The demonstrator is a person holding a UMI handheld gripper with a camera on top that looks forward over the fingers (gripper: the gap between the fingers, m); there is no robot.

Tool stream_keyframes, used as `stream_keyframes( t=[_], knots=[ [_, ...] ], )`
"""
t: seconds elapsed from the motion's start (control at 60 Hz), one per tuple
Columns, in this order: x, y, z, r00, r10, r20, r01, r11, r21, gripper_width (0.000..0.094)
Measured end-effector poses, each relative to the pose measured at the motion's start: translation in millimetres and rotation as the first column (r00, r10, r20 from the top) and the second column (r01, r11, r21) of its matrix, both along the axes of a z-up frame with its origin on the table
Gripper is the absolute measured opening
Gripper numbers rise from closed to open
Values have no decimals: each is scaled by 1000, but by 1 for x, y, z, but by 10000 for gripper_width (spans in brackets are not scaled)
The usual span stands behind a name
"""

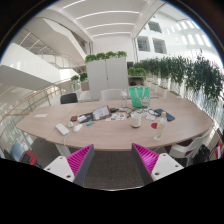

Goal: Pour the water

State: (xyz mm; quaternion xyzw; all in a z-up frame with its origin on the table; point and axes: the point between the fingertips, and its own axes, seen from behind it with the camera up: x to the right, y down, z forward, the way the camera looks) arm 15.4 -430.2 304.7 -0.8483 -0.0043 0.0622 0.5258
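Observation:
My gripper is open and empty, its two pink-padded fingers wide apart over grey carpet, well back from the table. Far beyond the fingers stands a long beige table. On it, toward the right, are a white cup, a small glass with something red and a green object at the far edge. Which of them holds water I cannot tell.
The table also carries papers, a dark tablet and small items. White chairs stand around it. White cabinets topped with plants and a row of plants stand behind. A railing runs at the left.

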Motion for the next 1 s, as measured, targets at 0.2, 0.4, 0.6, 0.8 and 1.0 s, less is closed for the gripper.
stream_keyframes(
  t=[0.2,0.4,0.6,0.8,1.0],
  knots=[
    [-7,6,-3,1000,7,-9,-7,1000,27,829],
    [19,32,-31,1000,-12,-2,12,998,55,824],
    [123,101,-75,993,-114,26,109,982,153,831],
    [226,211,-137,982,-187,20,175,948,265,830],
    [298,297,-193,965,-264,-4,253,920,300,828]
  ],
)
